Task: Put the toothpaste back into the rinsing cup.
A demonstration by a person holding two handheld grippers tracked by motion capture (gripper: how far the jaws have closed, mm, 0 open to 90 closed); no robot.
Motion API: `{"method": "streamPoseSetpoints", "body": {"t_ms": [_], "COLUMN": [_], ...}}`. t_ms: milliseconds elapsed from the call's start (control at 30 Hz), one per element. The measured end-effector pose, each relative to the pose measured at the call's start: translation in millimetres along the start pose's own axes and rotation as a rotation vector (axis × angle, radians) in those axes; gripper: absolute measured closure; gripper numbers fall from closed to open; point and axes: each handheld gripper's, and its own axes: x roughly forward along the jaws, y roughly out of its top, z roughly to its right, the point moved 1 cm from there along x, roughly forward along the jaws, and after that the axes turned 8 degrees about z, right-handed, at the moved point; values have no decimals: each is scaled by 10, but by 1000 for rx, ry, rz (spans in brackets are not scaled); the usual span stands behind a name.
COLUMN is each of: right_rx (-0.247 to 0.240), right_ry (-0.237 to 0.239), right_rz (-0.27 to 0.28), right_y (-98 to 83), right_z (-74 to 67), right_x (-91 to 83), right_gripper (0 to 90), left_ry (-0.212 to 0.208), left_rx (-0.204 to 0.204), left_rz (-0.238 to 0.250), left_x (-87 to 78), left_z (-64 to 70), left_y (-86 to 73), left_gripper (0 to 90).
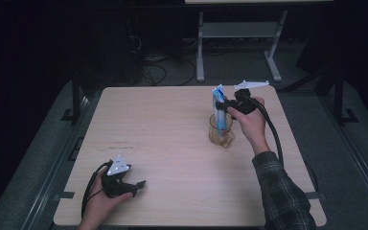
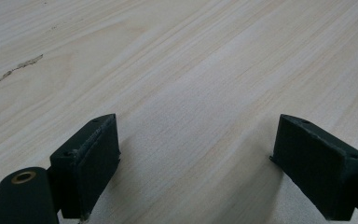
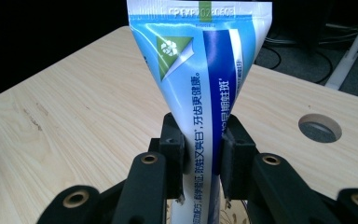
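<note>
One tube [image 3: 200, 88] stands in the cup [image 1: 220, 132] at the surface's [image 1: 172, 143] far right, pinched by the right gripper's [image 1: 226, 106] fingers; release remains. Left gripper [image 1: 136, 186] rests near-left, fingers wide, empty.

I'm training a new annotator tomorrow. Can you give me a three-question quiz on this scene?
1. True or false: the right gripper is shut on the tube.
2. Where does the tube's lower end sit? A) flat on the table B) in the cup C) in the left gripper
3. Fill in: the left gripper's jaws stand ____ over the table.

Key:
1. True; both pads press its sides.
2. B; the tube stands upright in the cup, sealed end up.
3. Open, with nothing between them.
</note>
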Motion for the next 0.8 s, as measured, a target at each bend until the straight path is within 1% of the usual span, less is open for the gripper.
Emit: {"method": "streamPoseSetpoints", "body": {"t_ms": [267,800], "right_rx": [7,-1], "right_ry": [-2,6], "right_rz": [-13,-33], "right_y": [-63,-84], "right_z": [16,-3], "right_x": [10,22], "right_gripper": [735,725], "left_ry": [0,-1], "left_rx": [0,0], "left_rz": [0,0], "left_x": [0,0], "left_z": [0,0], "left_y": [0,0], "left_gripper": [132,132]}}
